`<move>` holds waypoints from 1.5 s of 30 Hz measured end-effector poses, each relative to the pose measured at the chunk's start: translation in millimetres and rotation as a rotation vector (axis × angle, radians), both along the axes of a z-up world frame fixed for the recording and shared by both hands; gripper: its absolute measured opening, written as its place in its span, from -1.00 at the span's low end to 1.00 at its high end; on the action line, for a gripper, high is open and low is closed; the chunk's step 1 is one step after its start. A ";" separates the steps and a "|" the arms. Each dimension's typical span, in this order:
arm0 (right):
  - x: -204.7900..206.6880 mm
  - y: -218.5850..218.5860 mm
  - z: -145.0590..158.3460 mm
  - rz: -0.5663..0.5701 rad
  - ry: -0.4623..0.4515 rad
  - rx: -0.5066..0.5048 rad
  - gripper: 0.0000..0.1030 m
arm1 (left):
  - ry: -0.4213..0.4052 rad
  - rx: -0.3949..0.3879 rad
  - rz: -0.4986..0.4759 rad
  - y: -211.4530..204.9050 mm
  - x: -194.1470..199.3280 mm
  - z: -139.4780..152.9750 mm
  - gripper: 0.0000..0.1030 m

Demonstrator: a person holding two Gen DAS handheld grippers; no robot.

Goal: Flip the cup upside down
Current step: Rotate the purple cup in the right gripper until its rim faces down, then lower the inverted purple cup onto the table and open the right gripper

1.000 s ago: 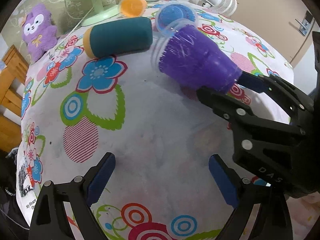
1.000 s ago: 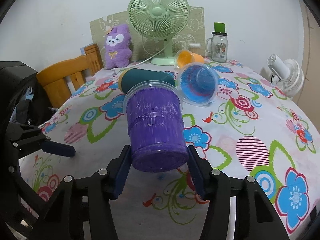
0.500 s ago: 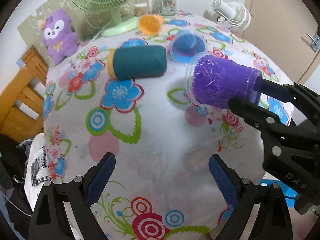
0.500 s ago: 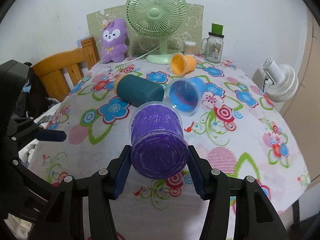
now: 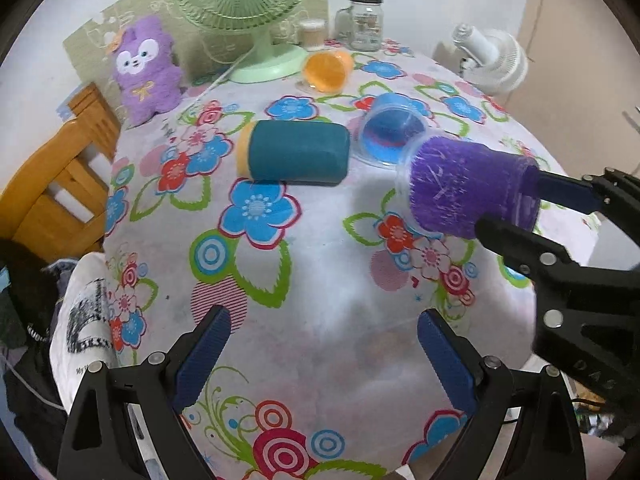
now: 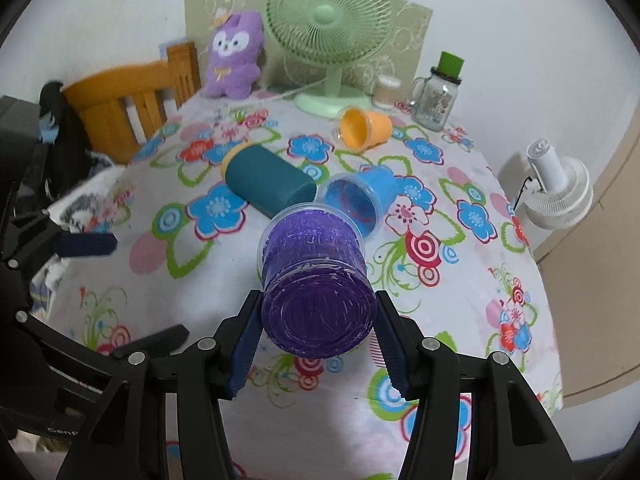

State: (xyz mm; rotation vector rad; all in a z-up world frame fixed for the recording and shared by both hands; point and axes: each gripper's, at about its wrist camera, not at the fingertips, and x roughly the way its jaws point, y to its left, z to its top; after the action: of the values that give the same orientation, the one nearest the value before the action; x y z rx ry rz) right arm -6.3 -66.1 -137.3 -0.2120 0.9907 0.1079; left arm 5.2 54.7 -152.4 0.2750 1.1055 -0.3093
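Observation:
My right gripper (image 6: 318,344) is shut on a purple cup (image 6: 316,280) near its base and holds it above the flowered table, on its side with the mouth pointing away from me and slightly down. In the left wrist view the same purple cup (image 5: 464,188) hangs at the right in the right gripper (image 5: 532,208), mouth toward the left. My left gripper (image 5: 324,356) is open and empty, low over the near part of the table.
A teal cup (image 5: 296,156), a blue cup (image 5: 390,132) and an orange cup (image 5: 326,70) lie on their sides on the tablecloth (image 5: 280,300). A green fan (image 6: 328,32), purple plush (image 6: 234,56), glass jar (image 6: 438,92) stand at the back. A wooden chair (image 6: 128,108) is at the left, a white fan (image 6: 556,188) at the right.
The right gripper has lifted the purple cup higher off the table and tipped its mouth further away and down. The left gripper has pulled back and up, still open.

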 end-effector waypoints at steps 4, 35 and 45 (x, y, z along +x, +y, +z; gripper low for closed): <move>15.6 -9.4 -1.7 0.019 0.091 0.000 0.12 | 0.023 0.013 0.084 0.6 3.9 -7.2 0.86; 70.4 -19.9 -35.0 0.166 0.513 -0.092 0.11 | 0.105 0.011 0.308 -13.8 34.0 -28.8 0.86; 73.6 -13.6 -32.9 0.205 0.477 -0.065 0.36 | 0.103 -0.002 0.344 -6.2 40.5 -24.7 0.86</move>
State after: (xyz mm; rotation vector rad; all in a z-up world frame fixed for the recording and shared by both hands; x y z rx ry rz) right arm 67.3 -79.7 -170.2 -0.3580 1.4467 0.3246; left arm 45.7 48.4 -177.1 0.0639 1.2309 -0.0179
